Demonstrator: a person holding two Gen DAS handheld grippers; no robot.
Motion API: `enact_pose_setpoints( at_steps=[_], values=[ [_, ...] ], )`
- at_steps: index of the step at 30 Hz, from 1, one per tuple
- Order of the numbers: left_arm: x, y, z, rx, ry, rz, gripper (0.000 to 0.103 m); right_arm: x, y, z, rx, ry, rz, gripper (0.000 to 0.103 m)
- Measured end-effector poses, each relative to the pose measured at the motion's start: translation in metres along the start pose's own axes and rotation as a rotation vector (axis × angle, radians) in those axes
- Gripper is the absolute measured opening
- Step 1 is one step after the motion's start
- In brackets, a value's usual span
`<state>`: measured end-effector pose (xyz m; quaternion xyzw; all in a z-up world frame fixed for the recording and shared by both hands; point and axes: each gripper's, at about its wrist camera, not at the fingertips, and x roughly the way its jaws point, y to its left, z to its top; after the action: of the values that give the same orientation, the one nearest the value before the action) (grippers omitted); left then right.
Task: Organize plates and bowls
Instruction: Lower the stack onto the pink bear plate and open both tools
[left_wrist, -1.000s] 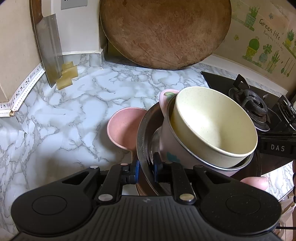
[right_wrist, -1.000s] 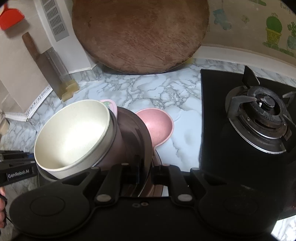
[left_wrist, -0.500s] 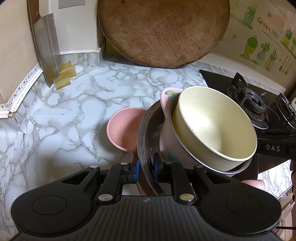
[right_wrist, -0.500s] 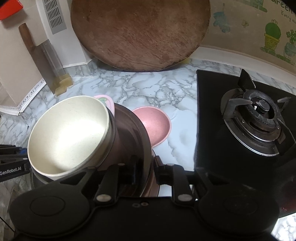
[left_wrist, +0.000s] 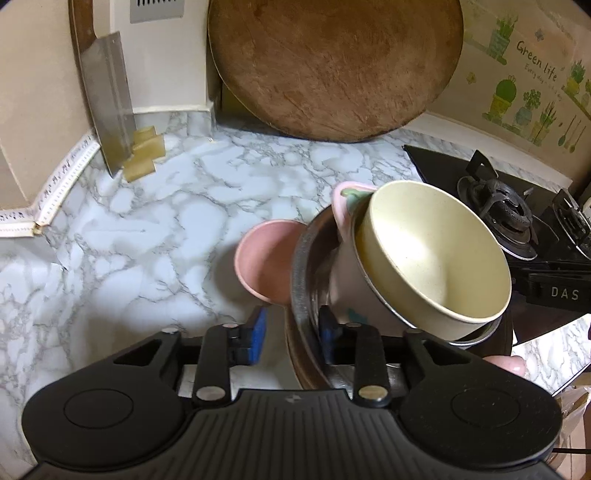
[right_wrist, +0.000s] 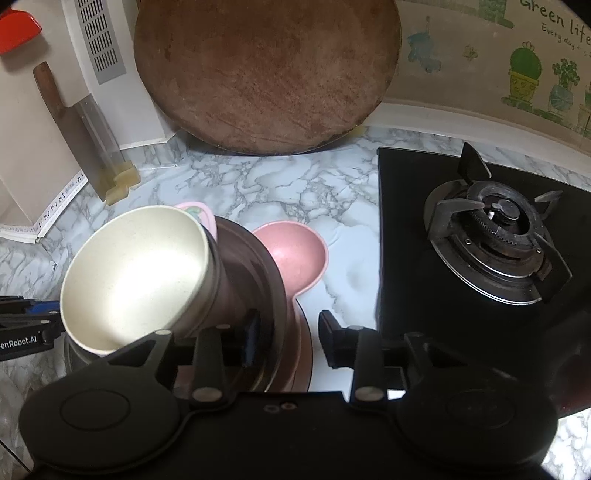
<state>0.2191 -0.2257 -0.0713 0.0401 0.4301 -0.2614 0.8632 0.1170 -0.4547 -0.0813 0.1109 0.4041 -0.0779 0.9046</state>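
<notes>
A stack of dishes stands on the marble counter: a cream bowl (left_wrist: 436, 254) (right_wrist: 136, 273) nested in a metal bowl and a pink bowl, inside a dark metal plate (left_wrist: 301, 273) (right_wrist: 266, 273). A pink eared bowl (left_wrist: 266, 262) (right_wrist: 295, 251) lies under the far side. My left gripper (left_wrist: 291, 328) is open, its blue pads on either side of the plate's rim. My right gripper (right_wrist: 288, 332) is open, straddling the opposite rim.
A round wooden cutting board (left_wrist: 332, 66) leans on the back wall. A cleaver (left_wrist: 107, 107) stands in a holder at the left. A black gas stove (right_wrist: 498, 236) lies to the right. A thumb (left_wrist: 504, 363) shows by the stack.
Both grippers were shut on the plate's rim and have now opened. The stack has come down toward the counter.
</notes>
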Motion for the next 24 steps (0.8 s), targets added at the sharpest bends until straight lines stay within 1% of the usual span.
enact_pose_setpoints(
  at_steps=[2, 4, 6, 7, 9, 11, 13, 14, 15, 18, 19, 22, 23, 24],
  values=[
    [-0.006, 0.003, -0.001, -0.002, -0.009, 0.001, 0.032, -0.007, 0.002, 0.000, -0.001, -0.013, 0.001, 0.039],
    [-0.013, 0.005, -0.001, -0.005, -0.022, 0.000, 0.038, -0.016, 0.004, 0.000, -0.002, -0.031, 0.006, 0.042],
    [-0.024, 0.006, -0.004, 0.006, -0.053, 0.007, 0.055, -0.028, 0.007, -0.001, -0.004, -0.053, 0.019, 0.047],
    [-0.029, 0.006, -0.005, 0.013, -0.067, 0.015, 0.058, -0.033, 0.009, -0.002, -0.006, -0.062, 0.023, 0.049],
    [-0.041, 0.006, -0.008, 0.032, -0.097, 0.021, 0.059, -0.045, 0.014, -0.005, -0.013, -0.085, 0.036, 0.057],
    [-0.054, 0.005, -0.012, 0.050, -0.125, 0.026, 0.059, -0.056, 0.021, -0.008, -0.019, -0.107, 0.054, 0.063],
    [-0.066, 0.007, -0.015, 0.047, -0.144, 0.021, 0.061, -0.066, 0.027, -0.012, -0.025, -0.127, 0.071, 0.065],
    [-0.073, 0.008, -0.017, 0.042, -0.156, 0.016, 0.065, -0.071, 0.031, -0.014, -0.030, -0.138, 0.081, 0.068],
    [-0.078, 0.009, -0.019, 0.038, -0.164, 0.013, 0.068, -0.076, 0.034, -0.016, -0.036, -0.146, 0.087, 0.072],
    [-0.096, 0.011, -0.027, 0.033, -0.190, 0.006, 0.068, -0.090, 0.047, -0.023, -0.063, -0.182, 0.102, 0.083],
    [-0.100, 0.011, -0.030, 0.030, -0.195, 0.006, 0.068, -0.094, 0.051, -0.025, -0.074, -0.194, 0.104, 0.084],
    [-0.114, 0.013, -0.038, 0.027, -0.213, 0.007, 0.068, -0.108, 0.064, -0.031, -0.106, -0.230, 0.109, 0.092],
    [-0.119, 0.013, -0.041, 0.030, -0.222, 0.009, 0.070, -0.112, 0.068, -0.033, -0.114, -0.242, 0.112, 0.097],
    [-0.123, 0.013, -0.044, 0.032, -0.232, 0.013, 0.077, -0.117, 0.071, -0.036, -0.123, -0.259, 0.114, 0.101]
  ],
)
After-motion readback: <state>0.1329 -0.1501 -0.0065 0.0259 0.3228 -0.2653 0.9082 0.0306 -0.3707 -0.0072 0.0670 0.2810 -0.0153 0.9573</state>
